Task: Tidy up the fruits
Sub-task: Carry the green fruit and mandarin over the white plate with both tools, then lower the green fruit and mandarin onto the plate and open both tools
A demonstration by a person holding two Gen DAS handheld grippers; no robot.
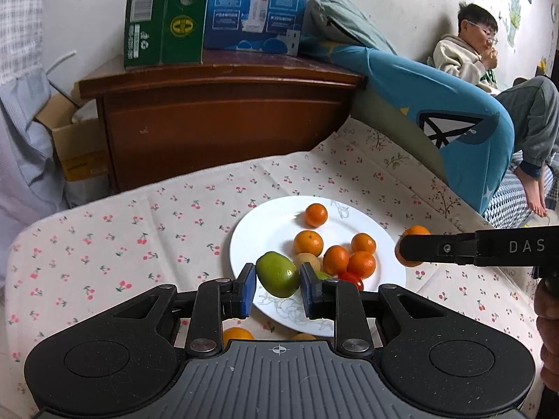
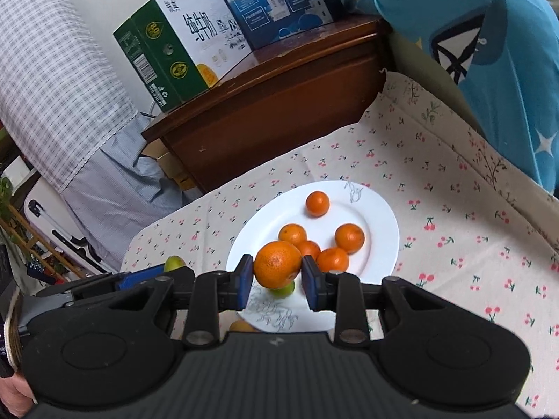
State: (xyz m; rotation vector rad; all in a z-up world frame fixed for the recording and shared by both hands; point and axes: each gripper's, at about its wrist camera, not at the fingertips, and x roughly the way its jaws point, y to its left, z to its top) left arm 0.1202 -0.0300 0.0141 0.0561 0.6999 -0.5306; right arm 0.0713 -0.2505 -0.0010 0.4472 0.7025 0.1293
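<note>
My left gripper (image 1: 277,288) is shut on an oval green fruit (image 1: 277,274), which hangs over the near edge of a white plate (image 1: 265,230). On the plate lie several small oranges (image 1: 307,242), a yellowish fruit (image 1: 307,260) and a red cherry tomato (image 1: 351,278). My right gripper (image 2: 277,279) is shut on a larger orange (image 2: 277,263) above the plate (image 2: 380,223). From the left wrist it shows side-on at the right (image 1: 407,251), holding that orange (image 1: 414,231). In the right wrist view the left gripper (image 2: 139,277) and its green fruit (image 2: 174,263) sit at the left.
The plate rests on a cherry-print cloth (image 1: 104,244). Another orange (image 1: 237,333) lies on the cloth just before the plate. Behind stand a wooden nightstand (image 1: 223,115) with two cartons (image 1: 209,10), a blue cushion (image 1: 454,115) and a seated person (image 1: 464,52) far right.
</note>
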